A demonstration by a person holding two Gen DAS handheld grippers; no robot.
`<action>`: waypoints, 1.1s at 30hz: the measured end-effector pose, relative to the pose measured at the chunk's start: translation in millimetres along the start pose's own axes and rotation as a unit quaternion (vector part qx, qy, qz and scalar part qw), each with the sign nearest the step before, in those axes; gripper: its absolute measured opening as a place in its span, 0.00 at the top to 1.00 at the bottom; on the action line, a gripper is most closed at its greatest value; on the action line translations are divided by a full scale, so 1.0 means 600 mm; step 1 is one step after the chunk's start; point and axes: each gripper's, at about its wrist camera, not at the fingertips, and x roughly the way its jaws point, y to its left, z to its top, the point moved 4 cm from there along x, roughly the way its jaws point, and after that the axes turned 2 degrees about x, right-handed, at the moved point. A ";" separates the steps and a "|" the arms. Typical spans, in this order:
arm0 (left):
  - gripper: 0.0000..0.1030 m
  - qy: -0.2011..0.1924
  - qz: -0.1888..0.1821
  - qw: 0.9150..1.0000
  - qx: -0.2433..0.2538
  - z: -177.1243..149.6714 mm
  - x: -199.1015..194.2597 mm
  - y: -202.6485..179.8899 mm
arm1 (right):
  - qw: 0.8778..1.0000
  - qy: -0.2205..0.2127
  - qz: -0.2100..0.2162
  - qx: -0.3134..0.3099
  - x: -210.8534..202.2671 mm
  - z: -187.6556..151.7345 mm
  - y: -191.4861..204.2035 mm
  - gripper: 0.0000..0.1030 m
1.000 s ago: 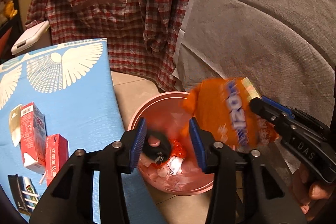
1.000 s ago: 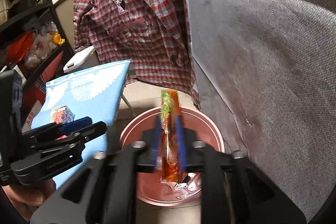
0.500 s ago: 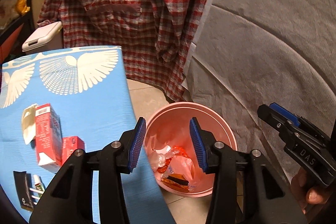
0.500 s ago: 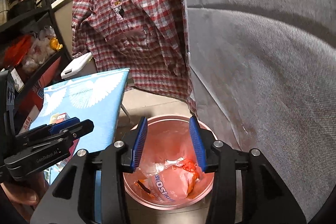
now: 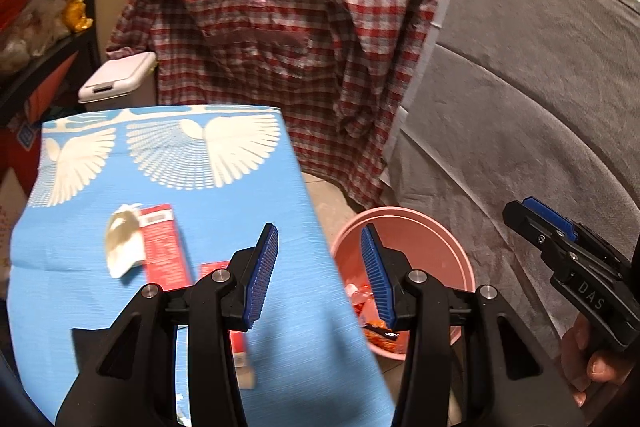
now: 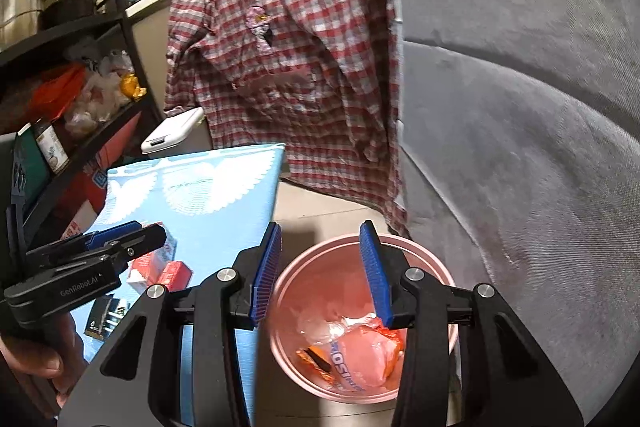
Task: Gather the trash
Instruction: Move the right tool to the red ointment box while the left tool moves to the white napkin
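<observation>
A pink bin point(image 6: 328, 283) stands on the floor beside a blue table point(image 5: 248, 211). An orange snack wrapper point(image 6: 360, 351) lies in it on other wrappers point(image 5: 360, 303). My right gripper point(image 6: 321, 225) hangs above the bin; its jaws are closing a little with nothing between them. Over the table's right edge my left gripper point(image 5: 319, 229) is open and holds nothing. On the table lie a red carton point(image 5: 162, 247), a crumpled white paper point(image 5: 122, 247), a second red carton point(image 5: 236, 339) partly hidden behind a finger, and a black sachet point(image 6: 104, 315).
A red plaid shirt point(image 5: 280, 39) hangs behind the table and bin. Grey upholstery point(image 6: 520, 147) fills the right side. A white lidded bin point(image 5: 116, 83) and a dark shelf point(image 6: 60, 39) with bags and pots stand at the left.
The right gripper let go of the orange wrapper, which now lies in the bin. Both grippers drew back and rose; the left one swung from over the bin toward the table.
</observation>
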 end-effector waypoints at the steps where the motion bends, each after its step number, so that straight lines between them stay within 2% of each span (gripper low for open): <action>1: 0.58 -0.001 0.002 1.000 -0.001 0.000 -0.005 0.007 | 1.000 -0.001 0.004 -0.004 -0.001 0.000 0.008 0.63; 6: 0.60 -0.004 0.022 1.000 0.003 -0.003 -0.032 0.058 | 0.999 0.004 0.029 -0.027 -0.002 -0.011 0.056 0.74; 18: 0.69 -0.003 0.072 0.997 -0.039 -0.022 -0.068 0.221 | 0.994 0.033 0.078 -0.074 0.021 -0.046 0.156 0.77; 25: 0.74 0.003 0.085 0.995 -0.060 -0.029 -0.068 0.282 | 0.987 0.061 0.111 -0.097 0.054 -0.067 0.219 0.76; 33: 0.75 0.017 0.091 0.994 -0.066 -0.037 -0.041 0.317 | 0.974 0.118 0.134 -0.137 0.112 -0.116 0.290 0.62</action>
